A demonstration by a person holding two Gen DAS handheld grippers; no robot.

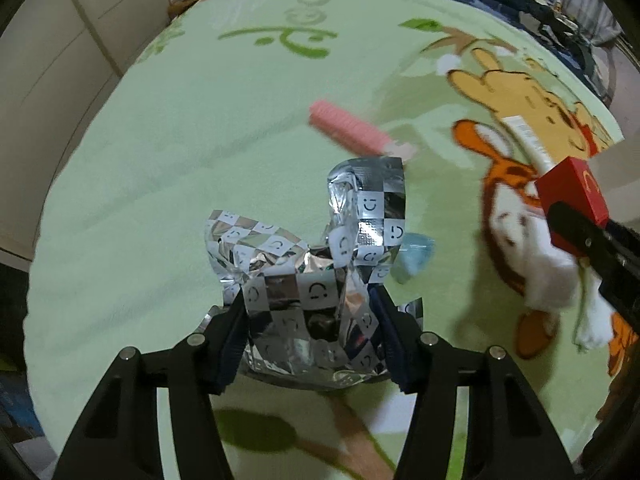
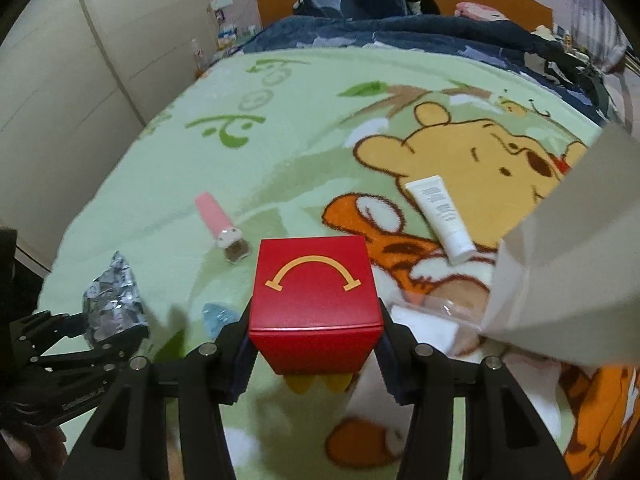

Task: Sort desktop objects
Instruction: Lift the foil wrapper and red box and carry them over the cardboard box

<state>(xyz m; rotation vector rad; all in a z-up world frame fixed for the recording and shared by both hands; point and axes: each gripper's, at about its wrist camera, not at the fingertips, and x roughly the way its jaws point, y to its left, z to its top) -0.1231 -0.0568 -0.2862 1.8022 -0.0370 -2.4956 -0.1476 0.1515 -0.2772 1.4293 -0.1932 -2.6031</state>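
My left gripper (image 1: 308,312) is shut on a crinkled silver foil bag (image 1: 308,264) printed with smiley checks, and holds it above the green cartoon blanket (image 1: 160,160). The right wrist view shows that same left gripper (image 2: 116,336) and foil bag (image 2: 112,296) at lower left. My right gripper (image 2: 315,332) is shut on a red box (image 2: 314,292) with a yellow arched arrow, also lifted off the blanket. In the left wrist view the red box (image 1: 572,196) shows at the right edge.
On the blanket lie a pink tube (image 2: 216,216), a white tube (image 2: 440,220), a small blue packet (image 2: 218,316) and a clear plastic wrapper (image 2: 440,312). A white paper bag (image 2: 568,264) stands at right. A dark duvet (image 2: 400,32) lies beyond, with wardrobe doors (image 2: 60,80) at left.
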